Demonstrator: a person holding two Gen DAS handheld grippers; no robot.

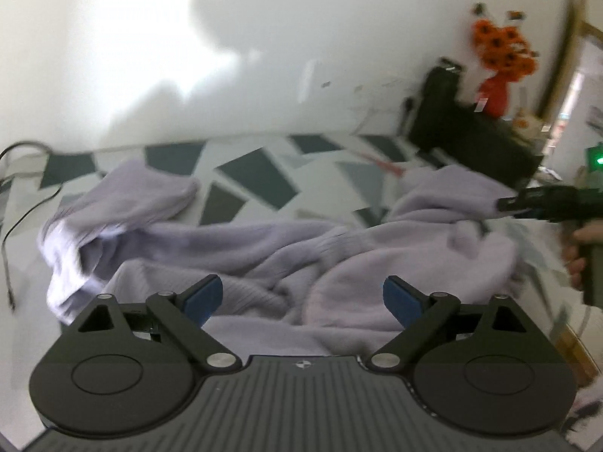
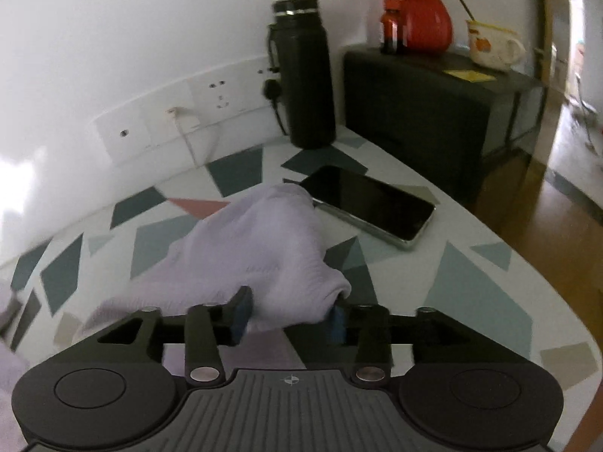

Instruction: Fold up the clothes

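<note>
Your left gripper [image 1: 301,297] hangs with its jaws spread wide and nothing between them, just above the crumpled lilac sweater [image 1: 233,248], which sprawls across the patterned table [image 1: 256,173] from a bunched sleeve at the left to another sleeve at the right. Your right gripper [image 2: 288,318] has its jaws partly spread around that right sleeve's cuff [image 2: 264,248]; the cloth sits between the blue pads, but whether they press it I cannot tell. Just beyond it lie a phone [image 2: 371,205], touching the sleeve's tip, and a black flask [image 2: 303,71].
</note>
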